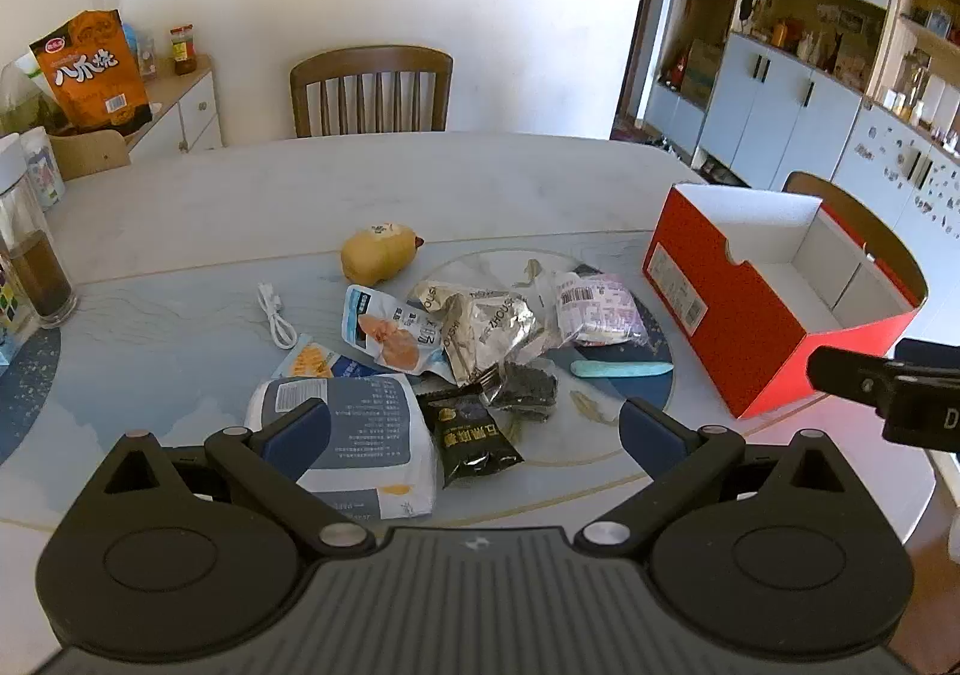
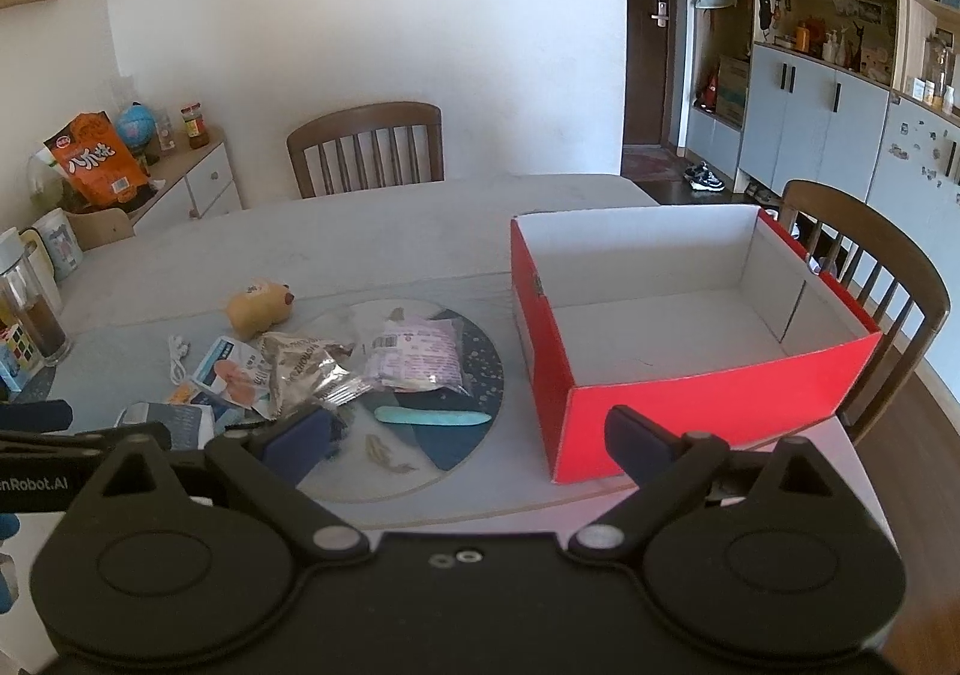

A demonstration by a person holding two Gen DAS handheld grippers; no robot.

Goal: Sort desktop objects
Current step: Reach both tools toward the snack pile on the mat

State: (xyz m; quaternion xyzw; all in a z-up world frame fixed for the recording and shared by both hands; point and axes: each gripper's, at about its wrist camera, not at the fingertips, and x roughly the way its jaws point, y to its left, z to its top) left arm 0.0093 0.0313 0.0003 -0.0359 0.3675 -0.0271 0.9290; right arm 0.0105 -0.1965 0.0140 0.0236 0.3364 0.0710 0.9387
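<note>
Both tongs, left gripper (image 1: 474, 423) and right gripper (image 2: 468, 438), gape wide and empty; the red box (image 2: 708, 405) by the desk's right edge holds nothing, so the snack packets (image 1: 480, 327) mid-desk all remain unsorted.

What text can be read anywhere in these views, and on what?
"八爪烧": orange snack bag on the side cabinet.
"HOUSE", partly: silver foil wrapper.
"nRobot.AI", cut off: left gripper body.
"D", cut off: right gripper body.
Other packets' print: too small or blurred.
</note>
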